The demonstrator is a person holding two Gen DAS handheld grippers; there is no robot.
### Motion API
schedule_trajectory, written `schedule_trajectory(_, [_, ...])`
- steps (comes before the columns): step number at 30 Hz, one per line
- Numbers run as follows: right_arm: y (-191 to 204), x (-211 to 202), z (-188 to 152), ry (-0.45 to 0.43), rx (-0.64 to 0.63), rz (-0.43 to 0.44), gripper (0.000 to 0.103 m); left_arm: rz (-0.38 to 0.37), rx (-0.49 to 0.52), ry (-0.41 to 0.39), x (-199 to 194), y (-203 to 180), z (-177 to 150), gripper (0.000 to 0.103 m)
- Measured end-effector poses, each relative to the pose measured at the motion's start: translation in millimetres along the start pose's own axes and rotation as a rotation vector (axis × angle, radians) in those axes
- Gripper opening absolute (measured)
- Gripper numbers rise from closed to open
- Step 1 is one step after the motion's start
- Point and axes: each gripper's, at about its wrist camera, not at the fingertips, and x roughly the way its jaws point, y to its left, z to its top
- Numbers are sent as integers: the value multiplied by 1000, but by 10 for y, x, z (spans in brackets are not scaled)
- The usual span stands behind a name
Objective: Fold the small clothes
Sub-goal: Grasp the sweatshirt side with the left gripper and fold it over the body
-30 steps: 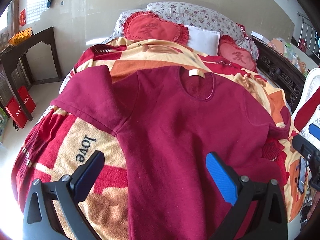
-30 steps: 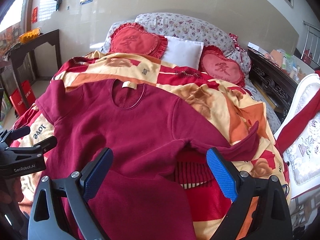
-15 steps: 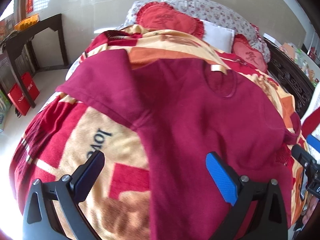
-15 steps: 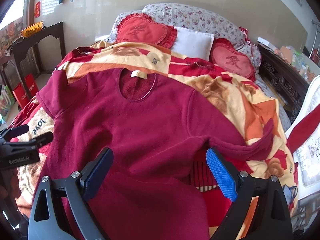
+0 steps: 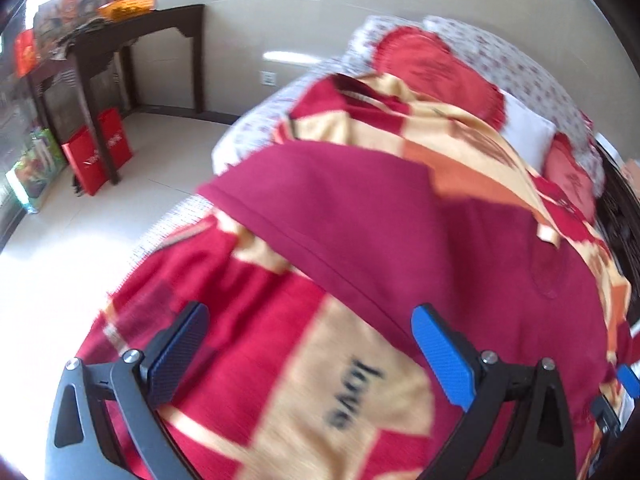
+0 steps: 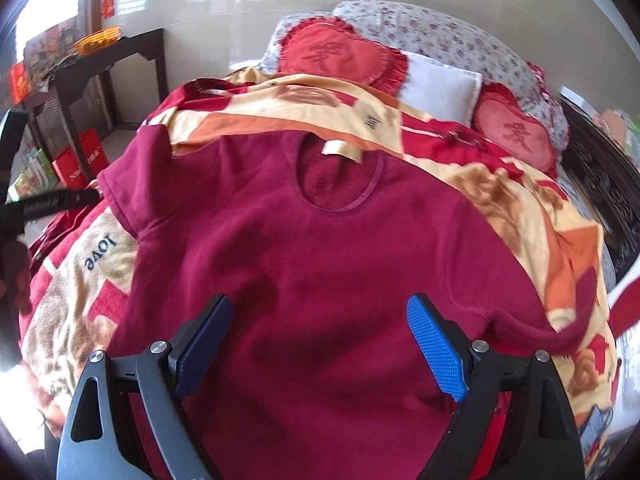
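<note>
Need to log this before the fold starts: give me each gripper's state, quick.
Left gripper: open, holding nothing, over the blanket beside the shirt.
Right gripper: open, holding nothing, over the shirt.

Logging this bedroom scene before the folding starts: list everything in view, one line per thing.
shirt: 1, maroon, spread flat on the blanket, neck label showing
blanket: 1, red, cream, orange, over the bed
heart cushions: 2, red, at the bed's head
white pillow: 1, between the cushions
floral pillows: grey-white, count unclear, behind the cushions
side table: 1, dark wood, by the wall
basket: 1, orange, on that table
red bags: 2, under the table
left tongs: open, over the blanket
right tongs: open, over the shirt
</note>
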Motion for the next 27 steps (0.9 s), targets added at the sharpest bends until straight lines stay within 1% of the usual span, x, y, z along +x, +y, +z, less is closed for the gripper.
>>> schedule_trajectory(3, [110, 38, 63, -9, -15, 20, 73, 31, -4, -9, 52, 104, 79, 103])
schedule_trajectory(8, [274, 157, 140, 5, -39, 53, 73, 47, -10, 5, 149, 216, 113, 103])
schedule_trajectory(11, [342, 205, 158, 7, -47, 57, 73, 53, -1, 10, 191, 216, 122, 103])
schedule_trajectory(17, [401, 252, 176, 7, -47, 63, 73, 35, 34, 17, 232, 122, 142, 103])
schedule_trajectory(19, [403, 253, 176, 10, -47, 65, 73, 11, 43, 38, 270, 116, 180, 103])
schedule_trajectory(21, [408, 275, 172, 14, -45, 69, 73, -19, 13, 59, 319, 189, 251, 103])
schedule_trajectory(23, [406, 284, 160, 18, -45, 71, 73, -71, -73, 59, 395, 362, 359, 103])
schedule_trajectory(24, [404, 286, 153, 20, -45, 73, 73, -87, -101, 59, 423, 425, 390, 102])
schedule_trajectory(26, [389, 305, 135, 25, -43, 77, 73, -124, -181, 75, 558, 601, 490, 97])
schedule_trajectory(27, [385, 312, 130, 30, -41, 81, 73, -146, -217, 87, 639, 684, 537, 92])
